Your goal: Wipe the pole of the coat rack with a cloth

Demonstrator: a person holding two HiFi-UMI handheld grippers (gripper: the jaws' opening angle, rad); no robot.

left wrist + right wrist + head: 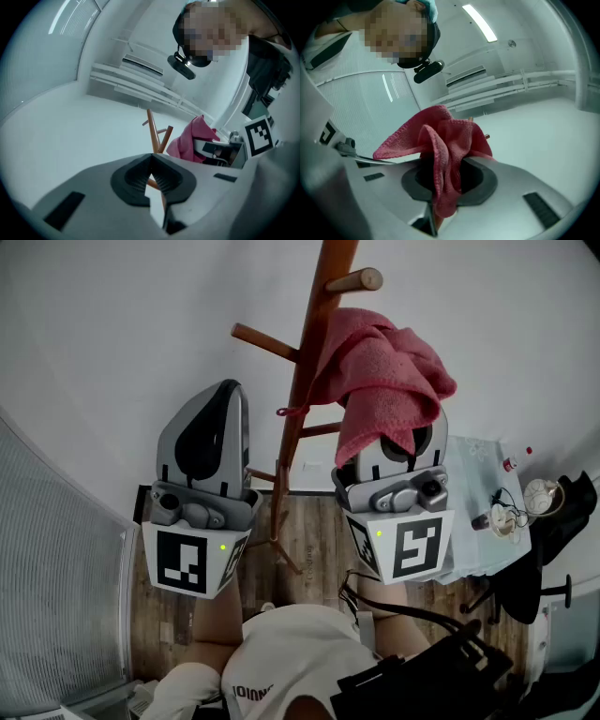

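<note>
The brown wooden coat rack pole [298, 399] rises against the white wall, with pegs sticking out on both sides. My right gripper [405, 439] is just right of the pole, shut on a pink cloth [386, 371]. The cloth bunches over the jaws and lies against the pole and a peg [354, 280]. In the right gripper view the cloth [443, 154] is pinched between the jaws of the right gripper [445, 171] and hides the pole. My left gripper [228, 390] is held left of the pole, shut and empty. The left gripper view shows the left gripper [151, 160], the pole [153, 136] and the cloth [190, 139] beyond it.
A table with a pale blue cover [473, 521] holds small items at the right. A black chair [553, 549] stands beside it. Wooden floor [314, 540] lies below the rack's base. A ribbed grey panel [52, 577] runs along the left.
</note>
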